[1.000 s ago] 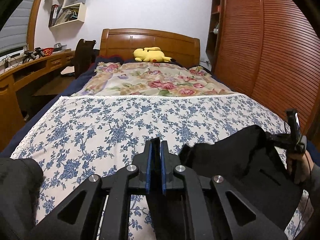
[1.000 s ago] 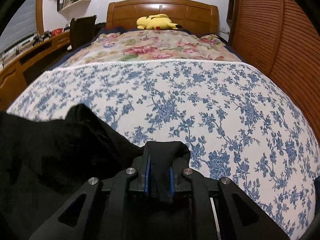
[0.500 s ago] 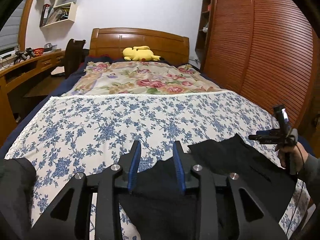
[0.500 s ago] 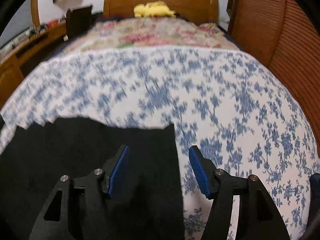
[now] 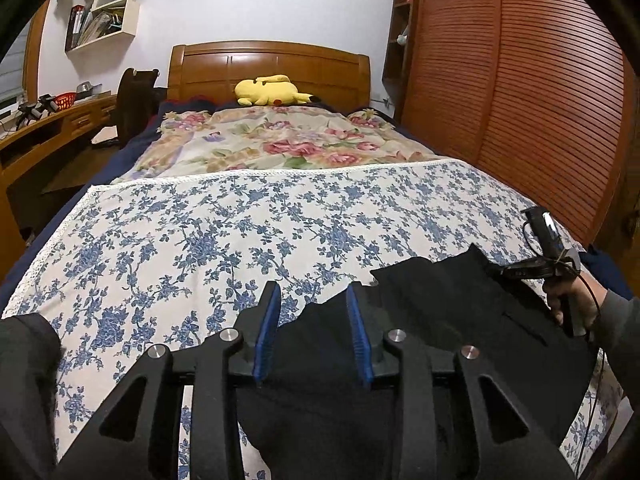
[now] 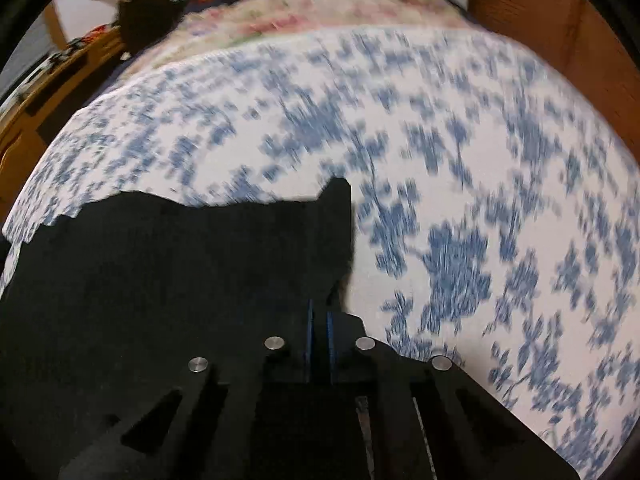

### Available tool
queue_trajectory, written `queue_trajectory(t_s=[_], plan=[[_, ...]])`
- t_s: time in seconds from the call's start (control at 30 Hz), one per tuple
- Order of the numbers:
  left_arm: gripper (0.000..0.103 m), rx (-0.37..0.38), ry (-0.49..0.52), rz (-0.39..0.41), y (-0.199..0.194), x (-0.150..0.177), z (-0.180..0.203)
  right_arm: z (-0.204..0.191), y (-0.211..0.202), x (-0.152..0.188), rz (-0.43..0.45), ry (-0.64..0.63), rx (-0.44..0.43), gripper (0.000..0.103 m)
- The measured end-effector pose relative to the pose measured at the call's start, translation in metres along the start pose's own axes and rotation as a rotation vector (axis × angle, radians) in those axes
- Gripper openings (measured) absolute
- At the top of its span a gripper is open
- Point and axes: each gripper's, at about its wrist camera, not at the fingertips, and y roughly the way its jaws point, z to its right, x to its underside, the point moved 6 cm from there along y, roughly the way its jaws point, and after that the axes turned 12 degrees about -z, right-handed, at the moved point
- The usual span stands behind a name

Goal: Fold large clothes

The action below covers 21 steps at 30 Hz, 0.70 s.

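A black garment [image 5: 440,320] lies flat on the near end of the bed, on a blue-flowered white sheet [image 5: 240,232]. My left gripper [image 5: 314,332] is open above the garment's near left edge, its blue pads apart. In the right wrist view the garment [image 6: 160,280] fills the lower left, and my right gripper [image 6: 319,332] has its pads close together over the garment's right edge. The view is blurred, so whether cloth sits between the pads is unclear. The right gripper also shows in the left wrist view [image 5: 548,256], held by a hand.
A rose-patterned quilt [image 5: 280,140] and a yellow plush toy [image 5: 268,90] lie toward the wooden headboard [image 5: 268,64]. A slatted wooden wardrobe [image 5: 520,80] stands along the right. A desk [image 5: 48,128] and a chair [image 5: 134,100] stand at the left.
Both grippers let go of the black garment, which dropped flat on the bed. The left gripper stays open; the right opened, then closed its pads again while moving fast.
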Motion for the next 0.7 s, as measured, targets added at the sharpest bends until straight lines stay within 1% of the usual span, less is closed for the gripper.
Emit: queue_trajectory(t_s=[0.1,0.13,0.17,0.2,0.27,0.3,0.37,0.4,0.43,0.47,0.5,0.53,0.57,0.6,0.63,0.7], plan=[[0.035,0.001,0.008,-0.004,0.001,0.001,0.003,0.002,-0.025,-0.005,0.132,0.003,0.031,0.002],[0.035,0.001,0.011,-0.007,0.001,0.002,0.005,0.006,-0.031,-0.007,0.16,0.022,0.069,0.002],[0.035,0.002,0.013,-0.011,0.001,0.003,0.007,0.014,-0.033,-0.008,0.168,0.058,0.119,0.002],[0.035,0.002,0.014,-0.013,0.001,0.003,0.008,0.02,-0.033,-0.008,0.166,0.092,0.141,0.002],[0.035,0.0,0.024,-0.021,0.0,0.006,0.013,0.029,-0.023,-0.007,0.119,0.131,0.164,0.002],[0.035,-0.003,0.029,-0.023,-0.001,0.007,0.015,0.029,-0.018,-0.007,0.096,0.131,0.186,0.003],[0.036,-0.006,0.039,-0.027,-0.005,0.011,0.02,0.025,-0.012,-0.008,0.081,0.116,0.195,0.003],[0.036,-0.006,0.043,-0.029,-0.006,0.012,0.022,0.021,-0.012,-0.01,0.079,0.111,0.2,0.007],[0.036,-0.007,0.05,-0.033,-0.008,0.015,0.024,0.021,-0.014,-0.009,0.08,0.109,0.209,0.009],[0.036,-0.008,0.055,-0.036,-0.01,0.017,0.027,0.02,-0.017,-0.007,0.083,0.109,0.213,0.014],[0.036,-0.007,0.059,-0.038,-0.011,0.019,0.03,0.02,-0.022,-0.004,0.087,0.109,0.21,0.023],[0.036,-0.005,0.064,-0.041,-0.013,0.021,0.033,0.013,-0.032,0.001,0.092,0.108,0.205,0.03],[0.036,-0.006,0.07,-0.041,-0.015,0.022,0.036,0.011,-0.039,0.006,0.093,0.106,0.205,0.045],[0.036,-0.01,0.077,-0.038,-0.018,0.025,0.04,0.009,-0.048,0.012,0.09,0.107,0.219,0.055],[0.036,-0.011,0.081,-0.035,-0.022,0.027,0.043,0.008,-0.053,0.02,0.095,0.099,0.226,0.056],[0.036,-0.006,0.092,-0.034,-0.028,0.031,0.05,-0.001,-0.063,0.035,0.106,0.07,0.205,0.057]])
